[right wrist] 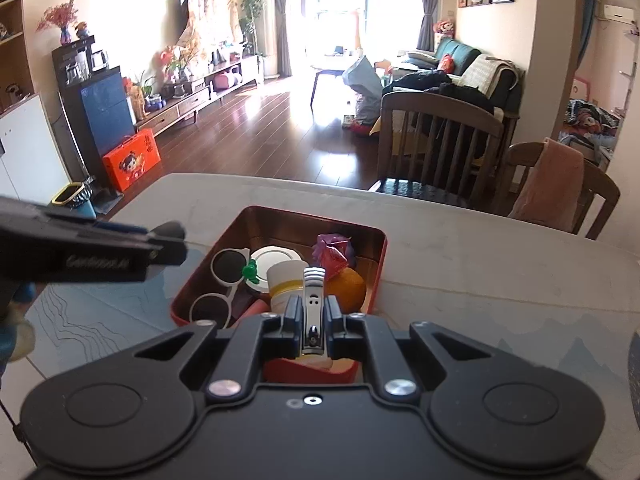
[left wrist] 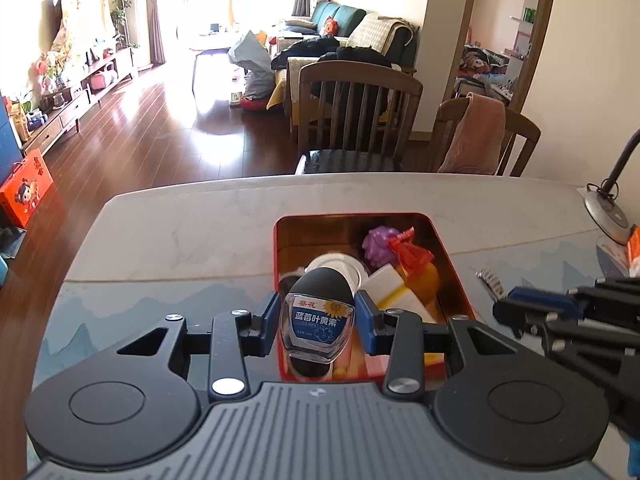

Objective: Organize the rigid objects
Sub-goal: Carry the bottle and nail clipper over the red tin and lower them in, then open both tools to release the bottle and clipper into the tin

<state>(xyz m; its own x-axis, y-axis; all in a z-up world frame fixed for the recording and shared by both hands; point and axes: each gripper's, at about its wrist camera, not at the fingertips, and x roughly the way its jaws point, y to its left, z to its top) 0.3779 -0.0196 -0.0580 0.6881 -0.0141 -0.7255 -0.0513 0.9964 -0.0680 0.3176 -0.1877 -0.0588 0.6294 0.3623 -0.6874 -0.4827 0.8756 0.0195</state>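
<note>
Left tongs [left wrist: 316, 312] clamped one bottle [left wrist: 317, 320], hiding tin [left wrist: 452, 264] contents; right tongs [right wrist: 312, 312] pinched one nail clipper [right wrist: 314, 304].

A pale marble-look table [left wrist: 180, 232] carries an open red tin box [right wrist: 378, 276] near its middle. A blue mat printed with mountains [left wrist: 120, 312] covers the near part. A lamp's round metal base [left wrist: 606, 214] sits at the right edge.
</note>
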